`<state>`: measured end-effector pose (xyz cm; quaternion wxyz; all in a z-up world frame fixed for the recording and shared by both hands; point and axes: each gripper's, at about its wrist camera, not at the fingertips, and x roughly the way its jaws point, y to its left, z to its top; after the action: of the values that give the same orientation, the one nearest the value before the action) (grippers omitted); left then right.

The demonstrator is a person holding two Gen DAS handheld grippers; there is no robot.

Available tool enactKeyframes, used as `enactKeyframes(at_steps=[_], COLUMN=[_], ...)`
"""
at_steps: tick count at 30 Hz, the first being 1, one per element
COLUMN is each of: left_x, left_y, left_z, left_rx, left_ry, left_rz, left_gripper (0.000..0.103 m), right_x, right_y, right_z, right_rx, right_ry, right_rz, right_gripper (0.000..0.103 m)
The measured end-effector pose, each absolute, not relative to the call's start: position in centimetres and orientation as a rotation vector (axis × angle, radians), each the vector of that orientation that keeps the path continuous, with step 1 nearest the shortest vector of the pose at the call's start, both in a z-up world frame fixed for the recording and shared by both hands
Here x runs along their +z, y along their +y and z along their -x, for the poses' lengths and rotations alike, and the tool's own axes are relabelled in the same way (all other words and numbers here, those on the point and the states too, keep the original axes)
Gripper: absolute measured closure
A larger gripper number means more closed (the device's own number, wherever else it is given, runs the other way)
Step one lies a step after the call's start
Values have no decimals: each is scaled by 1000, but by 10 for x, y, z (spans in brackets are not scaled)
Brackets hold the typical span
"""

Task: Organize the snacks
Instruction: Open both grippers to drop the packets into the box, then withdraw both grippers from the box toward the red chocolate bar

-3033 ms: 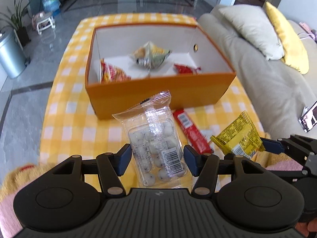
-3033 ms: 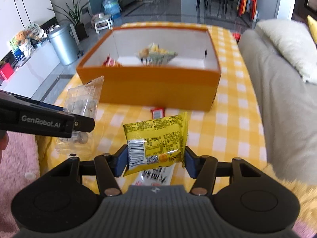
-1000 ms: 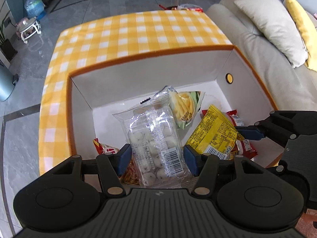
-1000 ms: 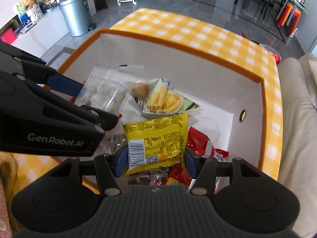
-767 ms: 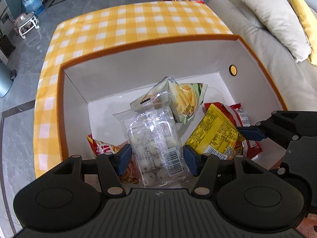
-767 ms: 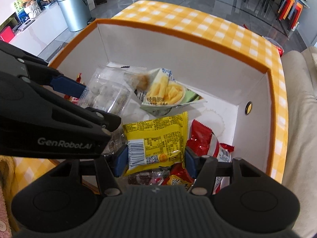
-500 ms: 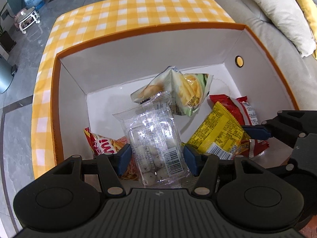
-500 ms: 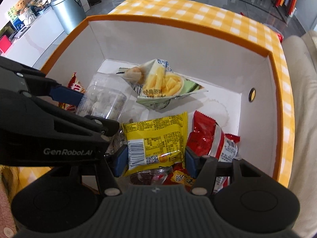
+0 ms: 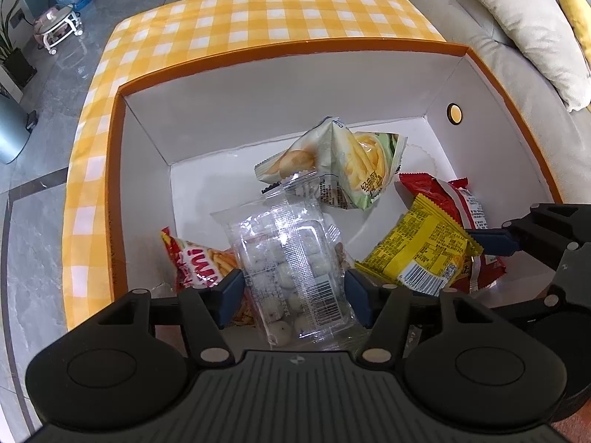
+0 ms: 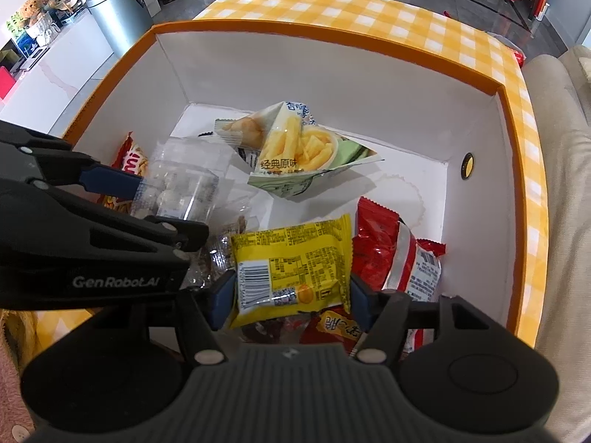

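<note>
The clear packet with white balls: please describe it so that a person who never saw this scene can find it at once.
Look into the orange box with white inner walls on the checked cloth. Near its front wall, the clear packet sits between the left gripper's fingers, with a red fries bag to its left and a yellow packet to its right. It is the only see-through wrapper, showing round white balls.

A clear pack (image 9: pixel 291 262) of white balls and a yellow packet (image 10: pixel 291 264) hung over other snacks inside the orange box (image 9: pixel 118 192).
</note>
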<state>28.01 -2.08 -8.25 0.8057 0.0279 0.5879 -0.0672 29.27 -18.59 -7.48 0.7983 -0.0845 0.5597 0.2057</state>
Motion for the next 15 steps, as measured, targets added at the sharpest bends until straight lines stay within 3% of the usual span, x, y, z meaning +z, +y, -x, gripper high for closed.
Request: enactKeyframes(at_steps=[15], left_x=[-60], left_y=[-21], left_z=[-267], left_rx=[-131], left_ry=[1180], left_rz=[-59], left_gripper=[28], right_x=[-58], right_y=[-192], right_z=[-287], right_rx=[425], right_ry=[1162], right_rz=[182], right_gripper=[25])
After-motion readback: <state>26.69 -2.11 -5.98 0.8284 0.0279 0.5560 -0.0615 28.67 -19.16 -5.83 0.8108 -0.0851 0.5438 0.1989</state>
